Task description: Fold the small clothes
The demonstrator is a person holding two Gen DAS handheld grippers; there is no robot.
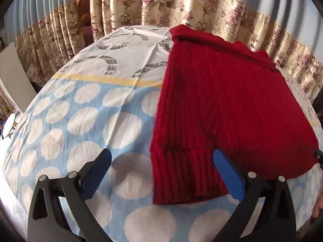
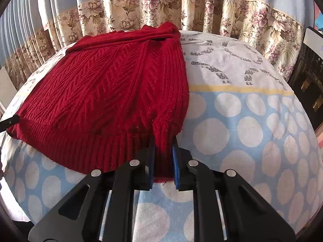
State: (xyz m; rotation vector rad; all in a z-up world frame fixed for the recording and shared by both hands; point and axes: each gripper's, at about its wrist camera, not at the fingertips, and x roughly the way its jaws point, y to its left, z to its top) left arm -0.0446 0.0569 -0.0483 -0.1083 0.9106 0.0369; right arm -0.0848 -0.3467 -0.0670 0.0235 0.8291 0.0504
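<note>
One red ribbed sweater (image 2: 105, 92), hem pinched in right gripper (image 2: 163, 157) jaws

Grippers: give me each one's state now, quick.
Left gripper: open, fingers spread around the red sweater hem, gripping nothing.
Right gripper: shut on the red sweater's hem.

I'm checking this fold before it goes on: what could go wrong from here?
The right gripper pinches only a narrow strip of the red sweater's ribbed hem, so the knit may stretch or slip out when pulled. The left gripper is open around the hem's other corner and grips nothing; lifting now would likely drag the sweater askew. Its far end is bunched near the curtain, so a fold may trap wrinkles.
</note>
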